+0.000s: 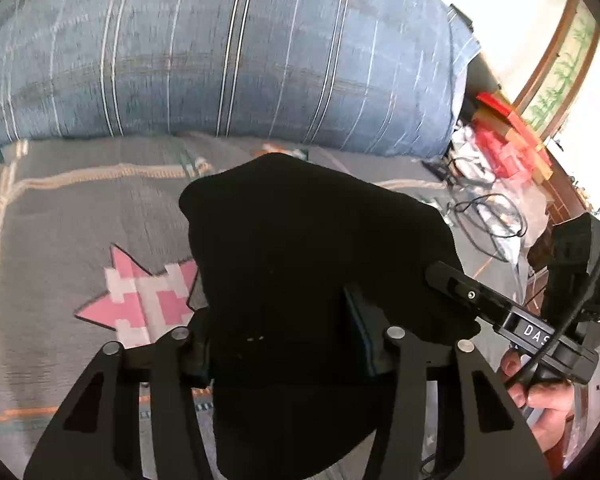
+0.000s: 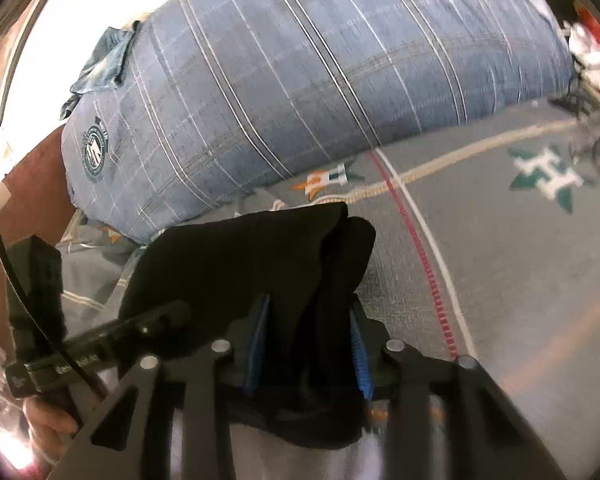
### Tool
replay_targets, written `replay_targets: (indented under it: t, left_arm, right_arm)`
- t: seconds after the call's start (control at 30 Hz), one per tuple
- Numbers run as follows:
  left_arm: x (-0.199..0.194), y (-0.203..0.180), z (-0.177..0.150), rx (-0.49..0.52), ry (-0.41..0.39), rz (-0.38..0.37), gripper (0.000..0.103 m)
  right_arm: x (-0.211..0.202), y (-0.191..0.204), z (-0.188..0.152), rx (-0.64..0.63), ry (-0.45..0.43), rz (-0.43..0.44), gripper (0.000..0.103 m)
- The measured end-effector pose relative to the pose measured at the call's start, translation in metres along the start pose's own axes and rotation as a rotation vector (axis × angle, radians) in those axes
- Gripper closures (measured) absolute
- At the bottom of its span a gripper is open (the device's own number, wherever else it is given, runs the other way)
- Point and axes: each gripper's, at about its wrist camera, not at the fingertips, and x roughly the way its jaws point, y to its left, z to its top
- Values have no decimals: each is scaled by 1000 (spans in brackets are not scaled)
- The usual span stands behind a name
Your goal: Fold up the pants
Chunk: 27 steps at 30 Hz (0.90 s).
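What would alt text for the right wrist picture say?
A handheld black right gripper pinches a bunched fold of black fabric pants between blue-padded fingers, above a grey patterned bedspread. A large blue plaid pillow lies behind.

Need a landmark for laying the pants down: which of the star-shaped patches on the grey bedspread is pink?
The pink star patch, left of the black pants in the left wrist view. The green star and the small orange star show in the right wrist view.
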Motion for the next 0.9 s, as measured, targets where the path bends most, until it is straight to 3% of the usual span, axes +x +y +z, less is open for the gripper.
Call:
replay_targets:
  t: [0.27, 0.47, 0.6, 0.63, 0.67, 0.77, 0.9]
  left_arm:
    - [-59, 21, 18, -14, -98, 46, 53]
    - [-69, 69, 7, -79, -78, 144, 52]
    - [-38, 111, -16, -149, 22, 230, 49]
    - [-29, 122, -24, -169, 39, 245, 40]
    - [-29, 127, -27, -187, 14, 230, 34]
    - [-36, 133, -28, -215, 0, 207, 32]
    - [-54, 129, -18, -167, -52, 282, 32]
  right_arm:
    - [-23, 64, 25, -134, -62, 67, 71]
    - [21, 100, 20, -144, 7, 150, 70]
    - [82, 108, -2, -146, 151, 118, 65]
    - [98, 107, -10, -147, 204, 87, 63]
    - [106, 106, -17, -152, 209, 57, 55]
    - [95, 104, -17, -131, 181, 72, 53]
    - [71, 110, -7, -162, 129, 56, 51]
